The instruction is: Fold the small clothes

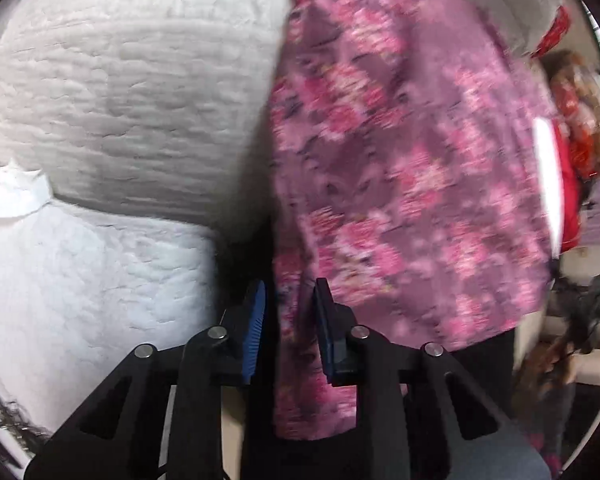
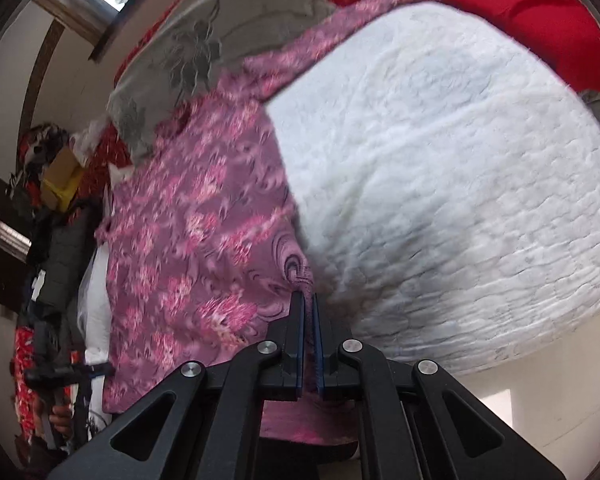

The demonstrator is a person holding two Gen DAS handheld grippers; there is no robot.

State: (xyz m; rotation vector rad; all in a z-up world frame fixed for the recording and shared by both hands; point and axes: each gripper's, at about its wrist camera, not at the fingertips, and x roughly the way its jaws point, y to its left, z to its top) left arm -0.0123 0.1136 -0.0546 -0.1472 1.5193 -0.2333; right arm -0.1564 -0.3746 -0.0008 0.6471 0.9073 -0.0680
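A white quilted bed [image 2: 440, 152] fills a cluttered bedroom, red bedding [image 2: 540, 12] piled at 1 o'clock in the right wrist view and a grey pillow [image 2: 220, 32] at 11 o'clock. The pink floral garment [image 2: 204, 232] lies partly on the bed at 9 o'clock and hangs off its edge. The right tongs [image 2: 308, 304] are pinched tight on a bunched corner of it, angled down toward the bed. The left tongs [image 1: 290, 300], pointing steeply down, stand narrowly parted with the cloth [image 1: 400, 160] running between the blue pads [image 1: 256, 320]; whether the pads press on it cannot be told through the blur. The risk, as judged: if the left side has let go, the fabric may slide off the bed's edge under its own weight, dragging the fold crooked, while the right corner, held only by a thin bunch, could slip free under a pull.
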